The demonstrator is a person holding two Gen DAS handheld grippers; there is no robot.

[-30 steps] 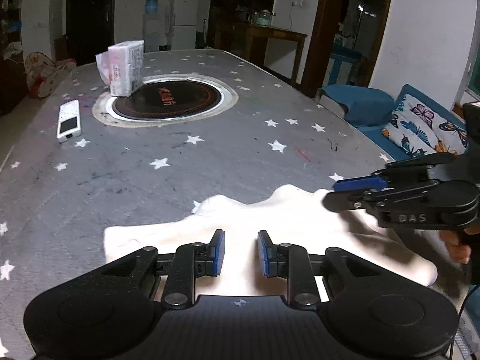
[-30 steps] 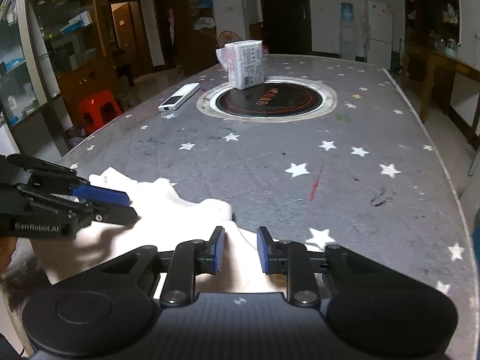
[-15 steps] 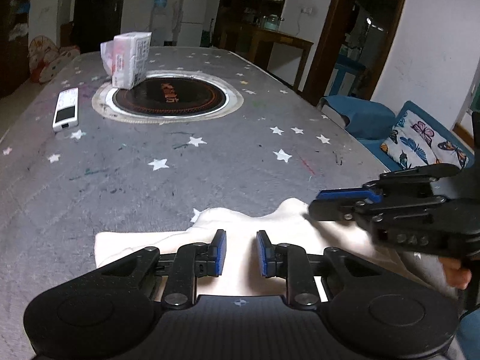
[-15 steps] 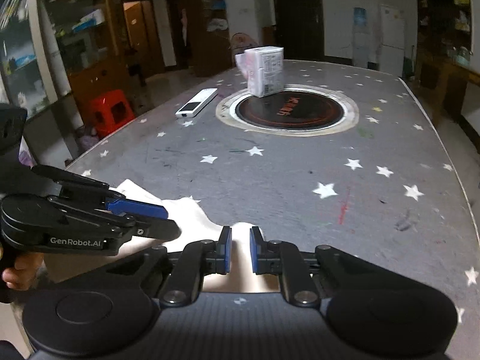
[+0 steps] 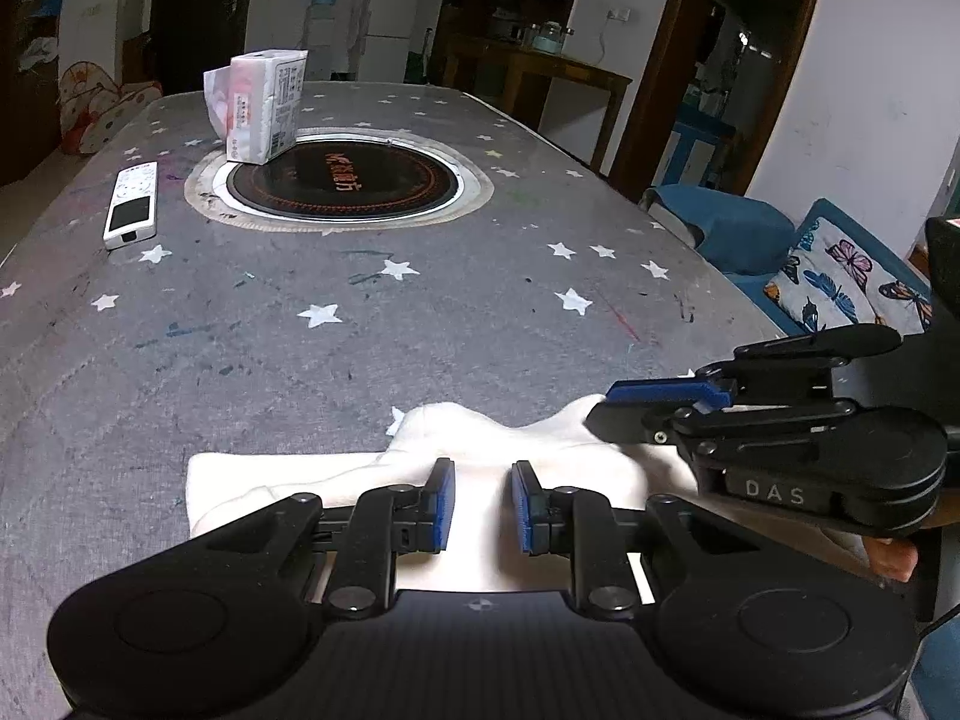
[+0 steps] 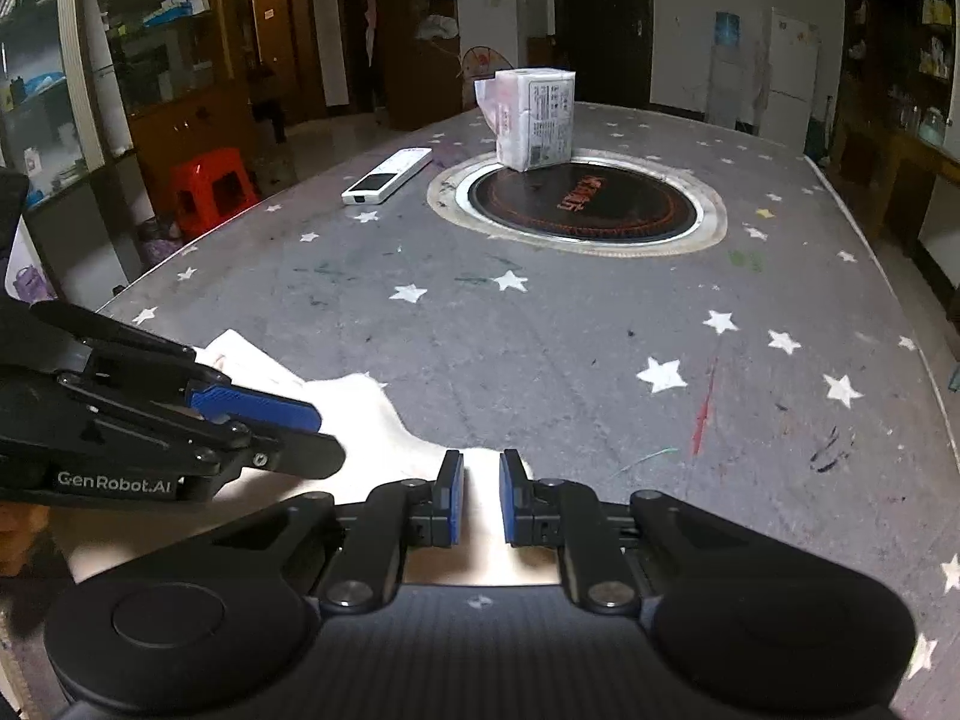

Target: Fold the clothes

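Right tool (image 6: 481, 498) narrower than before — seemingly pinching white garment (image 5: 480, 450).

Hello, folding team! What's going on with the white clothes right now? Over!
Left gripper and right gripper both narrowed over the white garment, a grip unclear. Garment rumpled at table's near edge. Remote and tissue pack far off, nothing blocking.

grey star-print table (image 5: 480, 324) with white garment (image 5: 480, 450), remote (image 5: 132, 204), tissue pack (image 5: 264, 105), inset hob (image 5: 342, 183)
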